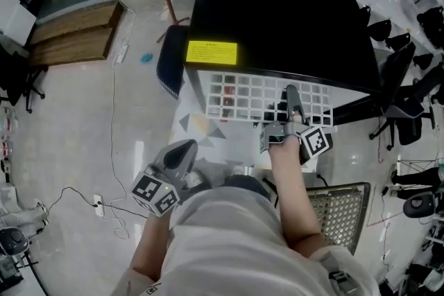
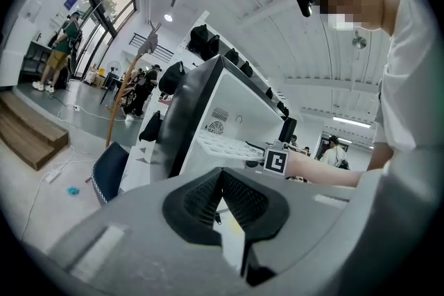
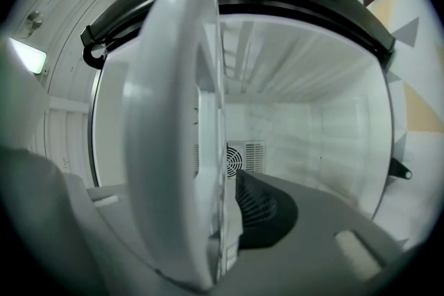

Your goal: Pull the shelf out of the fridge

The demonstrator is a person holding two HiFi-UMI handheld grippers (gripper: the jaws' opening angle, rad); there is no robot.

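Shelf (image 1: 243, 97) juts from fridge (image 1: 277, 10), right gripper (image 1: 292, 93) astride its edge.

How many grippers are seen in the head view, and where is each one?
2. The left gripper is low at the left, away from the fridge. The right gripper is at the front edge of the white shelf. None seems hidden.

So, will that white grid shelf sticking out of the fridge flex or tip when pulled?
The shelf probably stays stiff: its grid looks like rigid moulded plastic. Likely light, being mostly holes. It may tip once free, since it already overhangs the fridge front.
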